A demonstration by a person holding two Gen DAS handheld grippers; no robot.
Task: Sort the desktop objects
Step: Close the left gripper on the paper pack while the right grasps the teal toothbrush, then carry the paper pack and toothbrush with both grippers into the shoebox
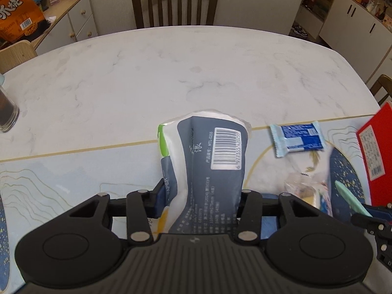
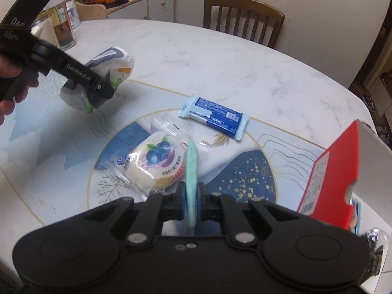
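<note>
The left gripper (image 1: 199, 203) pinches a soft tissue pack (image 1: 208, 161) across its middle, its pads squeezing the pack into a waist. The pack hangs clear above the patterned mat (image 1: 73, 171), its long axis running forward and away from the gripper, far end tilted up. Its wrapper is dark grey-blue and white with a green strip along one edge and a white barcode label facing up.

The right gripper (image 2: 190, 202) is pressed together on a thin mint-green strip (image 2: 191, 164), flat and slightly curved, held on edge so its length points straight ahead past the fingertips.

On the mat below lie a clear-wrapped blueberry bun (image 2: 154, 166) and, farther off, a blue and white snack packet (image 2: 214, 116) lying aslant. A red box (image 2: 335, 171) stands tilted at the right edge. The mat sits on a white marble desk (image 1: 171, 61), with a glass jar (image 1: 7, 107) at the left and a wooden chair (image 1: 175, 2) behind.
</note>
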